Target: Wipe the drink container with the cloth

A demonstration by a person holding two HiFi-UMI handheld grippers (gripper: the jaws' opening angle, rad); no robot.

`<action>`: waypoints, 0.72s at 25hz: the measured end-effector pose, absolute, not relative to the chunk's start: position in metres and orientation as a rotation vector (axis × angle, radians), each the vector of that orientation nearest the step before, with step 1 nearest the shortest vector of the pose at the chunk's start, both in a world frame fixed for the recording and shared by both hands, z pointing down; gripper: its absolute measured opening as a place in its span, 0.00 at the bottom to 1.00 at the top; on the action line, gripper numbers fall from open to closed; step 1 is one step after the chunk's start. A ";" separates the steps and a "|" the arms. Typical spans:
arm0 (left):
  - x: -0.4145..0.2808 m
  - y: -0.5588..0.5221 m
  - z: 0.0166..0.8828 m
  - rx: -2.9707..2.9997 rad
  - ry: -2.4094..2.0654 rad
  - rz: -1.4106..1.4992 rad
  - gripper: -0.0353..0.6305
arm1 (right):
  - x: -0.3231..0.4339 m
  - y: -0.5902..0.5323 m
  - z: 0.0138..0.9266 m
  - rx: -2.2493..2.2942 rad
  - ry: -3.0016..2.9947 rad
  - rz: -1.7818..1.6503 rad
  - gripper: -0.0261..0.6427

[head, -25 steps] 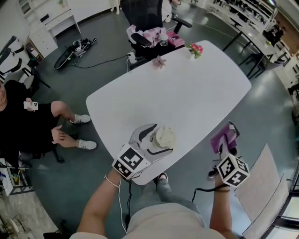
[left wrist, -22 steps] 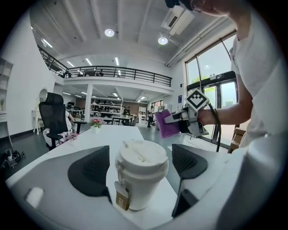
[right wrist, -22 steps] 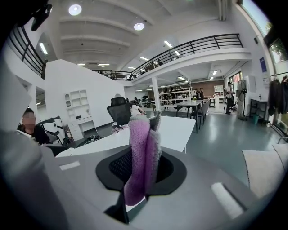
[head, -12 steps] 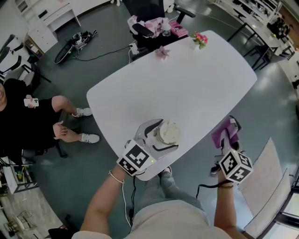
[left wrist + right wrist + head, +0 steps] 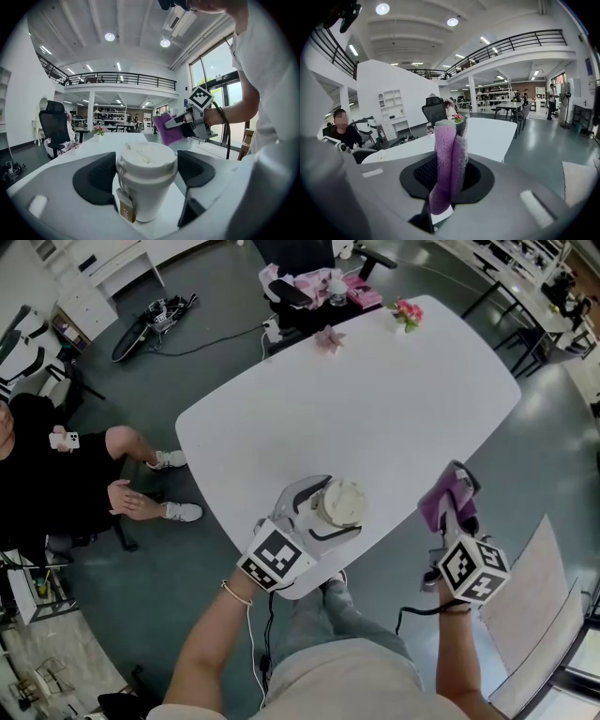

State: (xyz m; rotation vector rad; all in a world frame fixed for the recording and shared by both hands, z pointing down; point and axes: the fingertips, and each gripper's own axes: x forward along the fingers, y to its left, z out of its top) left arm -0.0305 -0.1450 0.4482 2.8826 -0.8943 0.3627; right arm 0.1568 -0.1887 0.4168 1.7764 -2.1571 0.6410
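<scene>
**A:** The drink container (image 5: 341,502), where is it?

**B:** It stands on the white table (image 5: 375,399), near the edge by the person. It is right between the two fingers of the left gripper (image 5: 146,174). There is one black pad (image 5: 96,178) on each side of it.

**A:** Do the fingers squeeze it?

**B:** Not yet. They are wide and are closing in. I can see a small gap on both sides, so the pads do not press on the cup.

**A:** And the other one?

**B:** The right gripper (image 5: 449,180) has its fingers pinched tight on the purple cloth (image 5: 446,159). The cloth sticks up out of the fingers like a soft roll.

**A:** Is the cloth close to the cup?

**B:** No. It is well apart from it, off to the side past the table edge. It does not touch the cup.

**A:** So has any wiping been done?

**B:** I think not. The cloth is picked up, and that part is done. The cup has its lid (image 5: 146,157) on and a little tag (image 5: 125,210) hangs down its side. I cannot tell if it is dirty or clean.

**A:** What is left?

**B:** I think the left fingers need to hold the cup so it stays put. Then the cloth has to come over and rub the cup. That is most of the job.
</scene>
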 end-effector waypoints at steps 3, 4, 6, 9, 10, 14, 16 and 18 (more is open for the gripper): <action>-0.031 -0.144 0.448 2.884 -0.895 0.350 0.67 | 0.138 -0.189 0.410 1.666 -2.216 0.624 0.14; -0.032 -0.145 0.448 2.884 -0.895 0.349 0.67 | 0.129 -0.188 0.409 1.598 -2.242 0.619 0.14; -0.032 -0.146 0.449 2.883 -0.895 0.348 0.67 | 0.110 -0.186 0.406 1.437 -2.293 0.609 0.14; -0.029 -0.147 0.450 2.882 -0.896 0.339 0.67 | 0.089 -0.183 0.399 1.239 -2.341 0.586 0.14; -0.028 -0.147 0.450 2.881 -0.898 0.332 0.67 | 0.084 -0.182 0.395 1.188 -2.353 0.578 0.14; -0.030 -0.145 0.451 2.880 -0.903 0.307 0.67 | 0.056 -0.172 0.378 1.015 -2.395 0.536 0.14; -0.031 -0.145 0.452 2.881 -0.901 0.298 0.67 | 0.043 -0.167 0.371 0.936 -2.395 0.486 0.14; -0.032 -0.146 0.453 2.884 -0.901 0.285 0.67 | 0.030 -0.162 0.366 0.841 -2.389 0.436 0.14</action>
